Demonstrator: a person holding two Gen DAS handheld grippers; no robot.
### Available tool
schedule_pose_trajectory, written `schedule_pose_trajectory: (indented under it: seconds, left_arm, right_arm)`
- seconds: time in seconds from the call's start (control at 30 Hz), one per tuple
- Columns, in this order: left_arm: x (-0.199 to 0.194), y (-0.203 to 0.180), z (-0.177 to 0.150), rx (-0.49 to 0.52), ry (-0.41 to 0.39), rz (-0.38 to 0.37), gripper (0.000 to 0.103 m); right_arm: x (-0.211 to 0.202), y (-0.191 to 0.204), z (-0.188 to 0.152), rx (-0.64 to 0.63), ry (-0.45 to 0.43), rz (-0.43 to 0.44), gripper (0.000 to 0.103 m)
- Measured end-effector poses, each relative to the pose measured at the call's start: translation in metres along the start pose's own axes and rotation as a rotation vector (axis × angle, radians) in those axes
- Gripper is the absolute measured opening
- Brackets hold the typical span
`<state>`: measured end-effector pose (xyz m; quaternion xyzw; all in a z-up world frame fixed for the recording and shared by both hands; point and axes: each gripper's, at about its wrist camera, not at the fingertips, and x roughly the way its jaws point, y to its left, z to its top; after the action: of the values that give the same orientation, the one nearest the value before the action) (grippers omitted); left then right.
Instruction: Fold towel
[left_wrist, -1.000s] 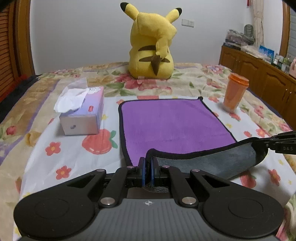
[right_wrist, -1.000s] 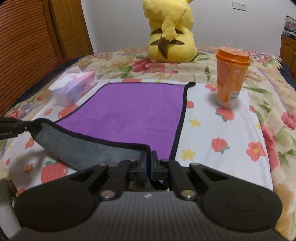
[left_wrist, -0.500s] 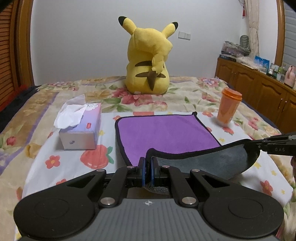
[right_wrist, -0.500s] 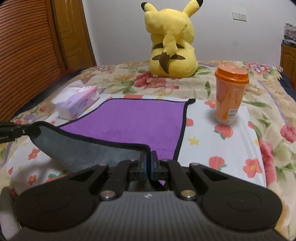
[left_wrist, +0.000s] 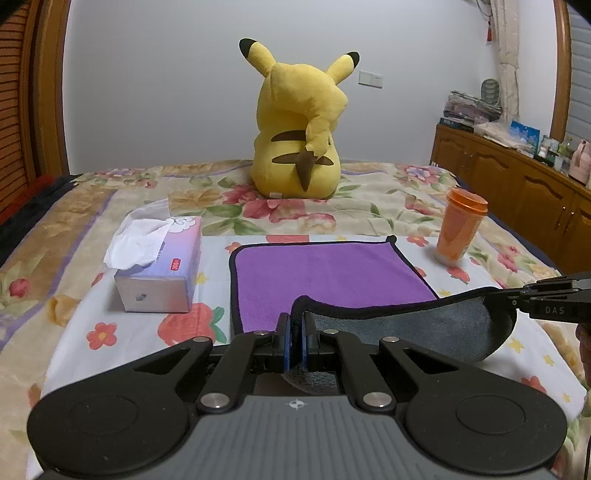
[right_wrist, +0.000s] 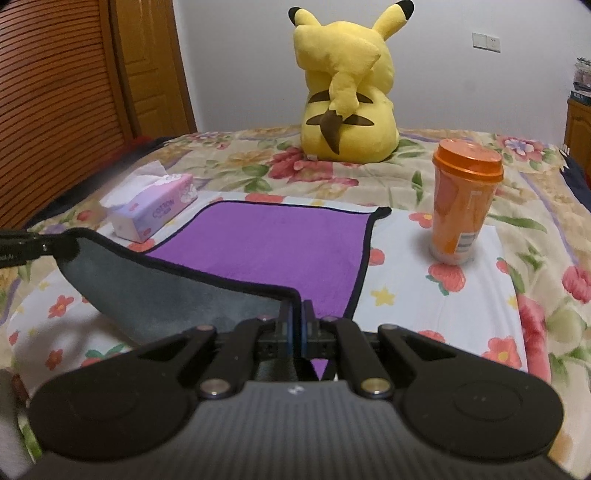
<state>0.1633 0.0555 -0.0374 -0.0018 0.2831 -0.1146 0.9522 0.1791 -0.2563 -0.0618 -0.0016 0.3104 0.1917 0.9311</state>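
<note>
A purple towel (left_wrist: 325, 273) with a black hem and a grey underside lies on the bed; its near edge is lifted. My left gripper (left_wrist: 295, 325) is shut on the near left corner. My right gripper (right_wrist: 297, 314) is shut on the near right corner. The lifted edge hangs between them, grey side (right_wrist: 159, 288) towards me. The right gripper's tip shows at the right of the left wrist view (left_wrist: 546, 299). The left gripper's tip shows at the left of the right wrist view (right_wrist: 22, 247). The far half of the towel (right_wrist: 280, 240) still lies flat.
A tissue box (left_wrist: 159, 273) stands left of the towel. An orange lidded cup (left_wrist: 461, 229) stands to its right, close in the right wrist view (right_wrist: 461, 206). A yellow plush toy (left_wrist: 299, 136) sits behind. Wooden cabinets (left_wrist: 517, 184) run along the right; a wooden door (right_wrist: 55, 92) is left.
Both grippers have risen, lifting the near edge of the towel higher. The flat purple part looks shorter and farther away now.
</note>
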Motion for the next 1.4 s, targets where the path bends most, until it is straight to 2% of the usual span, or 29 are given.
schedule_pose_trajectory:
  seconds: [1.4]
  left_arm:
    - [0.049, 0.006, 0.011, 0.044, 0.008, 0.003, 0.008]
  right_arm:
    - [0.036, -0.013, 0.013, -0.063, 0.002, 0.021, 0.005]
